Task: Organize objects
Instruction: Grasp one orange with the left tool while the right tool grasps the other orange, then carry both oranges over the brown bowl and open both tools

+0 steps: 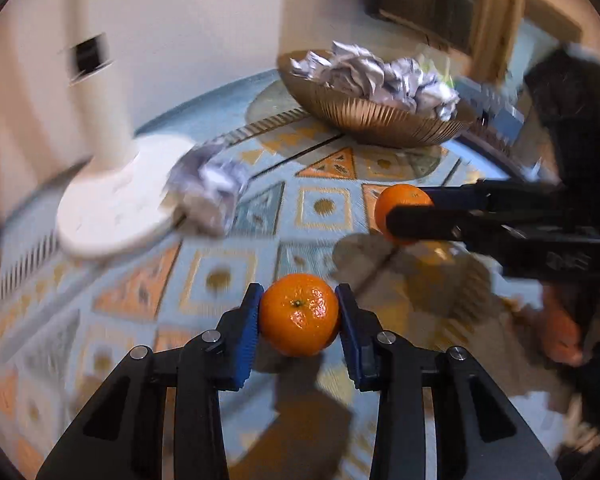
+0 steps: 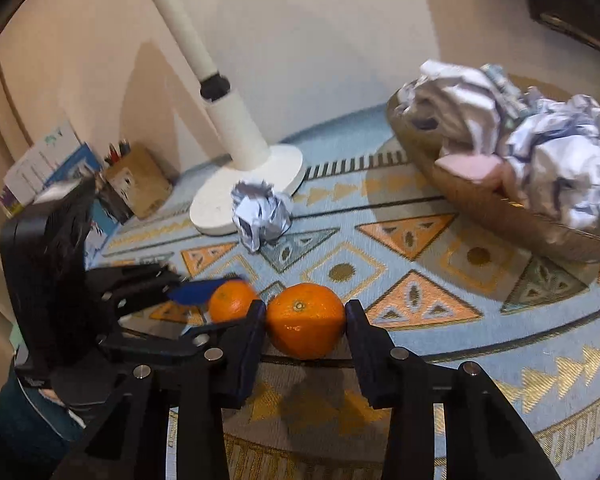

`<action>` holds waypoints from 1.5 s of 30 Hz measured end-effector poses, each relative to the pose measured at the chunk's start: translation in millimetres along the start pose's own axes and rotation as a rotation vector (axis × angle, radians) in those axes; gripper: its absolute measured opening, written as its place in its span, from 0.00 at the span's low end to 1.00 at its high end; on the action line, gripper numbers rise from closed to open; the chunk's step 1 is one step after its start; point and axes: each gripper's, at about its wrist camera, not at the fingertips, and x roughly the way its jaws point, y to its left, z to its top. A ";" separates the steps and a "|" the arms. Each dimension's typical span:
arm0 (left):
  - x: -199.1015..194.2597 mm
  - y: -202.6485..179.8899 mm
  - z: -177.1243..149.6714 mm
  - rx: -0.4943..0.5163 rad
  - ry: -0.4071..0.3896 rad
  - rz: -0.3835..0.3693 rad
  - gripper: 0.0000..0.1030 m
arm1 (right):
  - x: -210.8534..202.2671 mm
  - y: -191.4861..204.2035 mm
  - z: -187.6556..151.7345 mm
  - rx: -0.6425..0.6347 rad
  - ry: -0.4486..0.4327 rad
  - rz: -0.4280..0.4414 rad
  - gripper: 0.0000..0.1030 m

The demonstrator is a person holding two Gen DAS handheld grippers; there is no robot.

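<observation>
Left wrist view: left tongs (image 1: 299, 312) clenched on a mandarin (image 1: 299, 314), held above the patterned table (image 1: 204, 240). Right tongs (image 1: 404, 214) off to the right grip a second orange (image 1: 400, 204). Bowl (image 1: 380, 118) of crumpled paper sits at the back; frame is blurred, so clearance is probably fine, not certain.

Right wrist view: right tongs (image 2: 305, 320) clamp the orange (image 2: 305, 322) squarely, the left tongs' fruit just beside. Loose paper ball (image 2: 262, 212) touches the lamp base (image 2: 248, 184). Keep both squeezes firm and carry the fruits apart.
</observation>
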 end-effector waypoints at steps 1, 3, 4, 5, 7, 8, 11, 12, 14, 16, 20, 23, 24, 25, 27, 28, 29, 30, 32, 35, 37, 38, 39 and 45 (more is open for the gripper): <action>-10.8 2.5 -11.3 -0.044 0.003 -0.019 0.32 | -4.7 0.2 -1.5 -0.001 -0.003 -0.011 0.38; -26.1 3.7 -28.9 -0.085 0.000 -0.005 0.32 | -11.6 3.1 -6.1 0.002 0.001 -0.008 0.38; -34.6 4.4 -38.9 -0.107 0.000 0.010 0.32 | -17.2 8.2 -12.0 -0.004 0.005 0.003 0.38; -40.0 5.3 -46.2 -0.126 0.002 0.016 0.32 | -20.9 12.8 -17.3 -0.015 0.008 0.007 0.38; -46.9 6.4 -60.0 -0.166 -0.001 0.027 0.32 | -27.8 23.7 -31.2 -0.064 0.026 -0.005 0.38; -48.3 5.8 -67.2 -0.183 -0.007 0.031 0.32 | -27.3 29.9 -38.3 -0.097 0.045 -0.020 0.38; -48.6 5.6 -81.1 -0.213 -0.034 0.025 0.32 | -21.1 42.5 -55.4 -0.182 0.101 -0.073 0.38; -47.2 4.4 -80.1 -0.208 -0.037 0.040 0.32 | -19.4 43.6 -59.2 -0.194 0.109 -0.080 0.38; -54.9 -0.8 -79.1 -0.175 -0.104 0.081 0.32 | -17.5 45.9 -62.6 -0.213 0.122 -0.099 0.40; -58.2 -1.1 -79.2 -0.172 -0.130 0.078 0.33 | -16.9 42.9 -65.0 -0.203 0.126 -0.091 0.55; -60.4 1.9 -80.2 -0.182 -0.142 0.089 0.33 | -17.3 47.9 -67.0 -0.226 0.105 -0.119 0.62; -59.2 2.5 -81.0 -0.184 -0.134 0.090 0.33 | -15.1 47.5 -65.8 -0.219 0.100 -0.137 0.62; -58.7 2.4 -80.5 -0.181 -0.133 0.091 0.33 | -15.6 47.7 -65.3 -0.218 0.094 -0.136 0.62; -58.5 1.4 -81.1 -0.178 -0.134 0.093 0.33 | -17.5 48.2 -65.0 -0.221 0.080 -0.131 0.60; -59.0 -0.4 -82.1 -0.173 -0.135 0.097 0.33 | -18.5 50.6 -65.6 -0.234 0.069 -0.120 0.45; -59.7 -0.9 -82.5 -0.173 -0.136 0.097 0.33 | -16.2 52.1 -66.3 -0.242 0.077 -0.126 0.43; -59.7 -0.6 -82.5 -0.174 -0.135 0.096 0.33 | -13.6 53.0 -66.5 -0.247 0.088 -0.132 0.40; -59.9 -0.1 -82.6 -0.176 -0.136 0.096 0.33 | -12.1 53.2 -66.3 -0.247 0.095 -0.134 0.39; -60.3 0.4 -82.5 -0.176 -0.138 0.096 0.33 | -12.2 51.0 -65.9 -0.236 0.095 -0.126 0.39; -61.6 -1.5 -82.1 -0.172 -0.144 0.097 0.33 | -17.1 53.1 -66.9 -0.245 0.067 -0.133 0.38; -60.7 -4.3 -76.8 -0.169 -0.134 0.096 0.33 | -23.1 56.4 -68.4 -0.261 0.038 -0.143 0.38; -60.3 -5.6 -71.9 -0.169 -0.124 0.082 0.33 | -25.3 55.9 -68.3 -0.259 0.035 -0.139 0.38; -60.7 -7.6 -64.1 -0.161 -0.116 0.068 0.33 | -27.3 54.5 -67.5 -0.250 0.033 -0.135 0.38; -70.0 -31.7 24.1 -0.055 -0.207 0.046 0.33 | -68.5 22.9 -29.6 -0.143 -0.030 -0.101 0.38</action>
